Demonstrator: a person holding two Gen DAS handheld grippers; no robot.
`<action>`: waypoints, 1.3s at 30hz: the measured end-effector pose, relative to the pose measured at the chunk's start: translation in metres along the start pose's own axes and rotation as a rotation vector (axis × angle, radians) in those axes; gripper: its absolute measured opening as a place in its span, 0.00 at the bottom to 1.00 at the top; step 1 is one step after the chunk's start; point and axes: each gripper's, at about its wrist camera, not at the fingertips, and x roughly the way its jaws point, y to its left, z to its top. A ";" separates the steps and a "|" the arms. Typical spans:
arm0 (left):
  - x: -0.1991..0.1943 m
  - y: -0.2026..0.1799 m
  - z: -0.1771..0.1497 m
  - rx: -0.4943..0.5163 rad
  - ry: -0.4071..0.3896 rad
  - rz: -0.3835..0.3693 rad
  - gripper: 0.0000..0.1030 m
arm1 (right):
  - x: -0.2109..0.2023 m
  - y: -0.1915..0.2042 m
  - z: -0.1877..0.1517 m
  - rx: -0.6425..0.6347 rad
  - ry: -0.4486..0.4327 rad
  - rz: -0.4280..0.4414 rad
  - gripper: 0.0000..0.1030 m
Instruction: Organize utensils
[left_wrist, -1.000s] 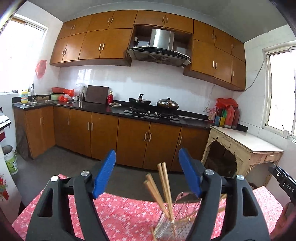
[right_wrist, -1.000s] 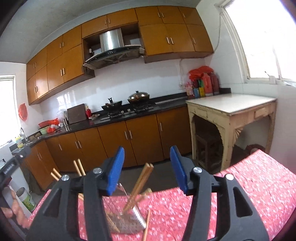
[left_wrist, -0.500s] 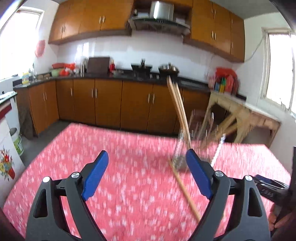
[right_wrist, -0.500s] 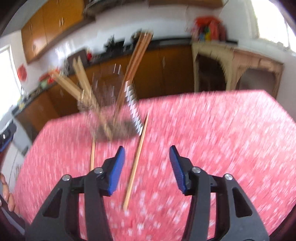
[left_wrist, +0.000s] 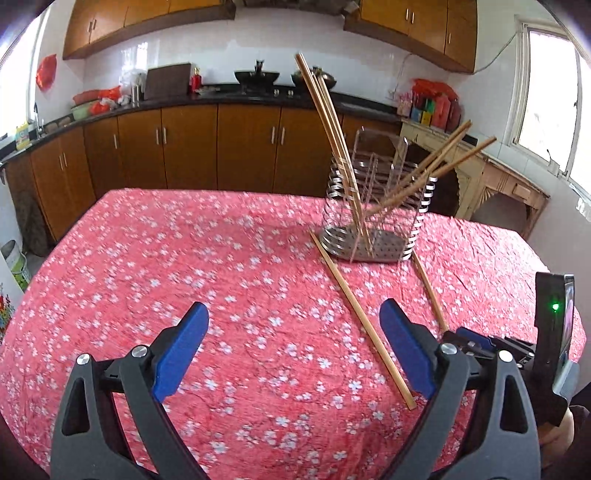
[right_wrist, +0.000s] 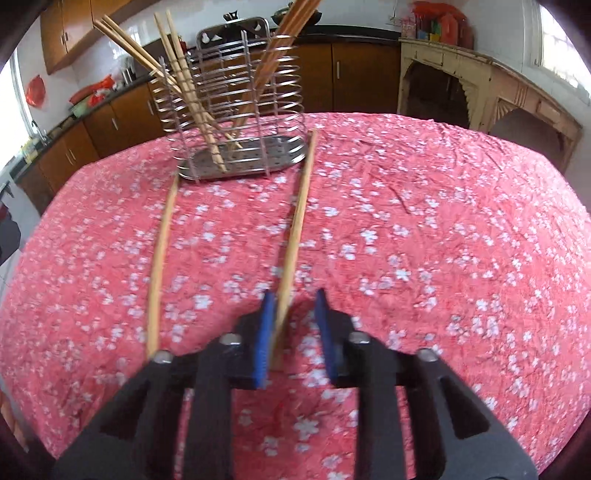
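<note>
A metal wire utensil holder (left_wrist: 373, 206) (right_wrist: 236, 122) stands on the red floral tablecloth and holds several wooden chopsticks. Two loose chopsticks lie flat on the cloth in front of it: one (left_wrist: 362, 317) (right_wrist: 162, 251) and another (left_wrist: 430, 293) (right_wrist: 295, 236). My left gripper (left_wrist: 293, 347) is open and empty above the cloth, left of the loose chopsticks. My right gripper (right_wrist: 293, 328) is low at the cloth, its jaws partly closed around the near end of the second chopstick, with a gap on the right side.
The table (left_wrist: 184, 258) fills the foreground, with its far edge behind the holder. Kitchen cabinets (left_wrist: 192, 144) and a counter run along the back wall. A pale wooden side table (left_wrist: 491, 181) stands at the right under a window.
Both grippers have dropped from level views to looking down at the table. The right gripper has narrowed its jaws around a loose chopstick's near end. The left gripper stayed open.
</note>
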 end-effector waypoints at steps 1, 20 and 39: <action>0.004 -0.003 -0.001 0.001 0.014 -0.003 0.90 | 0.001 -0.004 0.001 0.018 0.001 0.007 0.08; 0.088 -0.066 -0.020 0.041 0.266 0.011 0.40 | 0.012 -0.115 0.028 0.305 -0.007 -0.140 0.08; 0.101 0.028 0.005 0.027 0.245 0.015 0.09 | 0.024 -0.106 0.041 0.158 -0.031 -0.186 0.08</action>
